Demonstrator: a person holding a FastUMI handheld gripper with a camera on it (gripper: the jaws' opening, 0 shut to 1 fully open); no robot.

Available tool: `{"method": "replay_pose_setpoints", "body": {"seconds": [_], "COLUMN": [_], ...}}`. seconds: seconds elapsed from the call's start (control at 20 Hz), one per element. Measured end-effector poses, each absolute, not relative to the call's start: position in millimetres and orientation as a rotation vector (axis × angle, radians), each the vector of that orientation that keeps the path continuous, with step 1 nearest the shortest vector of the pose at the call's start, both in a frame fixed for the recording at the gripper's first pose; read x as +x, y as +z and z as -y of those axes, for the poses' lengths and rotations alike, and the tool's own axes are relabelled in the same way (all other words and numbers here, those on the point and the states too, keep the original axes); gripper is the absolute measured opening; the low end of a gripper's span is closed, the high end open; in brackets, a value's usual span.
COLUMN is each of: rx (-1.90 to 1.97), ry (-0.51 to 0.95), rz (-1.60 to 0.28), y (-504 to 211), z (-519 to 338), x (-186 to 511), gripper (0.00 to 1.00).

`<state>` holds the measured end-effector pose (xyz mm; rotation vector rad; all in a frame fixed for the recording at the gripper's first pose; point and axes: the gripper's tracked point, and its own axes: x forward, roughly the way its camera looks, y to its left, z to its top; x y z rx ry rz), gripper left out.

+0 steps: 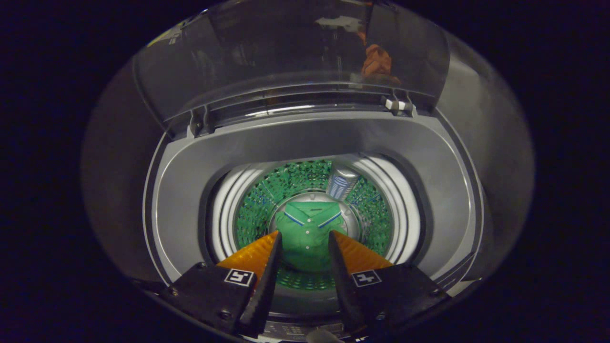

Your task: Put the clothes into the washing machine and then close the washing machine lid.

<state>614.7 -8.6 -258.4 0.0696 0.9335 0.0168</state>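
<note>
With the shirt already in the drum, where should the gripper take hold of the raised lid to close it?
Grip the lid by its free top edge, reaching up from the front. It stands upright, hinged at the back behind the tub opening. The gripper is open above the green polo shirt in the drum.

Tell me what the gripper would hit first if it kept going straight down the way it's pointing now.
Most likely the green shirt lying at the bottom of the drum. The open gripper points into the washer's mouth with nothing visible in between, though depth is hard to judge.
</note>
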Motion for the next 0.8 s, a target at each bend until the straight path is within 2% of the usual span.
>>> {"method": "replay_pose_setpoints", "body": {"seconds": [0.4, 0.8], "rx": [0.003, 0.022], "ry": [0.041, 0.045], "rz": [-0.807, -0.653], "y": [-214.9, -139.3], "z": [11.2, 25.5], "x": [618.3, 627.5], "gripper": [0.61, 0.61]}}
